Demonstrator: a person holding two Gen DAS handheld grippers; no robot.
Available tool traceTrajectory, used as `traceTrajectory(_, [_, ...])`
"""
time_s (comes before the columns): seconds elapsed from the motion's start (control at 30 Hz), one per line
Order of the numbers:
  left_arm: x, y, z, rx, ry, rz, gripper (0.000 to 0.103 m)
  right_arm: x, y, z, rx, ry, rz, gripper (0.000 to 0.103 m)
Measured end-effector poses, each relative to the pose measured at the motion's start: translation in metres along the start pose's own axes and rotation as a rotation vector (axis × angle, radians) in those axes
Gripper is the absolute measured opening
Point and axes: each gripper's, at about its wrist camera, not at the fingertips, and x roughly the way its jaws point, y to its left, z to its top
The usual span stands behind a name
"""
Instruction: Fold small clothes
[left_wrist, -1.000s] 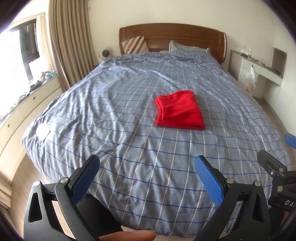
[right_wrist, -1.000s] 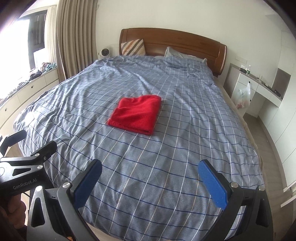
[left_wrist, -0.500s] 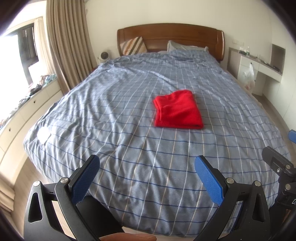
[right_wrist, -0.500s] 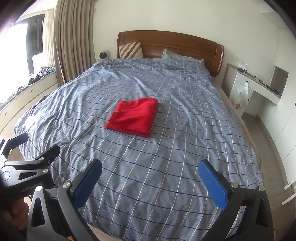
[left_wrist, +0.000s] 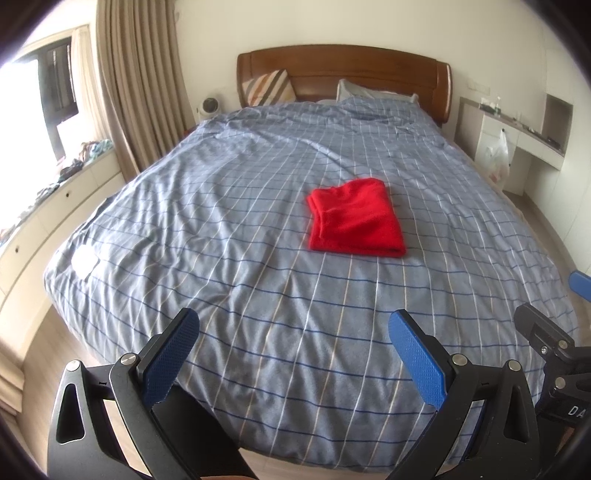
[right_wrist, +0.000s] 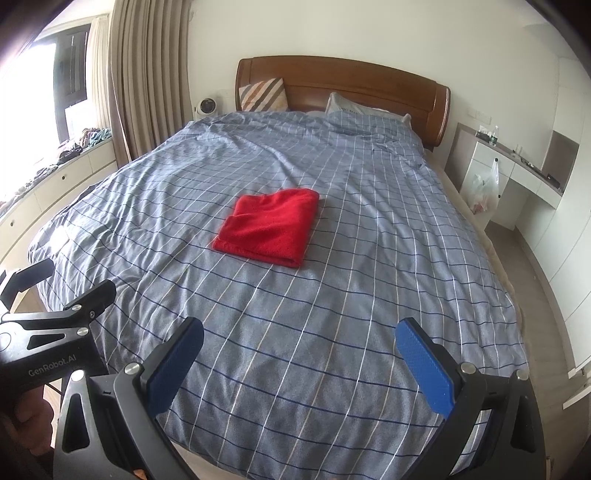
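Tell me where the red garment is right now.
The folded red garment lies mid-bed on the blue checked duvet, ahead of both open grippers, right of centre in the left wrist view, untouched.

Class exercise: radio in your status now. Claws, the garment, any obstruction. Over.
Left claw open, empty. Right claw open, empty. Red garment folded flat mid-bed, untouched. Checked duvet between claws and garment bare.

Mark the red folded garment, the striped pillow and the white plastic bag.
red folded garment (right_wrist: 269, 225), right wrist view, middle of top layer.
striped pillow (right_wrist: 263, 94), right wrist view, centre of its face.
white plastic bag (left_wrist: 498, 158), left wrist view, bag body.
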Motion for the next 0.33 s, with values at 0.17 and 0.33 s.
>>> traceTrajectory(0.17, [0.0002,0.0012,0.0004,-0.012,0.0,0.016,0.103,0.0001,0.0003,-0.0004,0.0,-0.001,0.002,0.102])
traceTrajectory(0.33, [-0.0021,-0.0009,-0.0005,0.009,-0.015,0.031,0.103,-0.0003,0.0013,-0.0017,0.001,-0.003,0.006,0.102])
